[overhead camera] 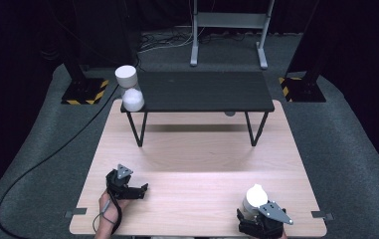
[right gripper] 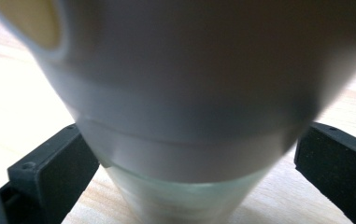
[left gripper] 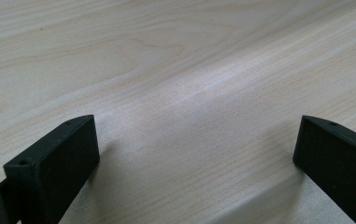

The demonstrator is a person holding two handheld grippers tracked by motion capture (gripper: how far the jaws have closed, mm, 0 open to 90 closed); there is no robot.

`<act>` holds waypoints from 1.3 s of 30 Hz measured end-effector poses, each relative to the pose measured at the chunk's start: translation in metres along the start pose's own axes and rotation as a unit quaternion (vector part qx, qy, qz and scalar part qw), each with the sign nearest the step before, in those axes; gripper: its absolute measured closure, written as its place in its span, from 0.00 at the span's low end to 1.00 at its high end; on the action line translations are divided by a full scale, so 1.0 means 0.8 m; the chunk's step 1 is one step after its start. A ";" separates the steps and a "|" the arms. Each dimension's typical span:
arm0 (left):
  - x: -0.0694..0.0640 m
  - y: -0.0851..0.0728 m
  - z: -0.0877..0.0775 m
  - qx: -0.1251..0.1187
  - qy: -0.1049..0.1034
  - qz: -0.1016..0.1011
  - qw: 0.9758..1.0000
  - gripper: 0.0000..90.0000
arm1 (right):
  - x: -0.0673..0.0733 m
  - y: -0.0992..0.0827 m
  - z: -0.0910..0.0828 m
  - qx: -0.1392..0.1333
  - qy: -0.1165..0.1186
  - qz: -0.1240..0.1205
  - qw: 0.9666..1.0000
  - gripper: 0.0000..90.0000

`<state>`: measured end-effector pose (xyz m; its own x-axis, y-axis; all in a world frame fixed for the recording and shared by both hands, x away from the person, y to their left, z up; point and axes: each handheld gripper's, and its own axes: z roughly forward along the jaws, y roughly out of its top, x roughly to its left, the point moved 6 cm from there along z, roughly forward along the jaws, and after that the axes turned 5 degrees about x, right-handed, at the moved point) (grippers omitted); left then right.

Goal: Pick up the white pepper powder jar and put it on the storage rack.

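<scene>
Right gripper [overhead camera: 254,217], low at the table's [overhead camera: 202,164] near right corner, has its jaws wide around a white-capped glass jar [overhead camera: 253,197]; whether they press it I cannot tell, likely lined up to lift. Its own view adds the clear glass base [right gripper: 185,200]. Left gripper [overhead camera: 136,191] rests spread and empty on bare wood. Two white containers [overhead camera: 129,88] sit on the black shelf's [overhead camera: 202,92] left end

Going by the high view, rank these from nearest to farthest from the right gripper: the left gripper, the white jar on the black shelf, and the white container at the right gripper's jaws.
1. White container, right at the right gripper, between its jaws, near table edge.
2. Left gripper, across the wooden table, near left.
3. White jar, on the black shelf's far left corner.
</scene>
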<state>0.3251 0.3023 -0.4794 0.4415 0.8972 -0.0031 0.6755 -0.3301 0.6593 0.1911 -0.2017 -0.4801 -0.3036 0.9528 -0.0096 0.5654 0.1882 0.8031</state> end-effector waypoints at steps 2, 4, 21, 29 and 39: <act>0.000 0.000 0.000 0.000 0.000 0.000 1.000 0.00 | 0.000 -0.002 0.002 -0.004 -0.005 0.002 1.000 0.00; 0.000 0.000 0.000 0.000 0.000 0.000 1.000 0.00 | 0.001 -0.002 0.004 -0.004 -0.010 0.001 1.000 0.02; 0.000 0.000 0.000 -0.001 0.001 0.001 1.000 0.00 | -0.010 -0.009 0.006 -0.015 0.034 -0.016 0.999 0.33; -0.001 -0.001 0.000 -0.002 0.002 0.001 1.000 0.01 | -0.010 -0.008 0.006 -0.015 0.034 -0.013 0.999 0.34; -0.002 -0.001 0.000 -0.002 0.003 0.000 1.000 0.01 | -0.012 -0.004 0.000 -0.018 0.036 -0.013 0.999 0.34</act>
<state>0.3240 0.3014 -0.4796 0.4388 0.8986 0.0018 0.6732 -0.3300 0.6617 0.1922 -0.2115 -0.4823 -0.3730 0.9278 0.0100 0.5294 0.2040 0.8235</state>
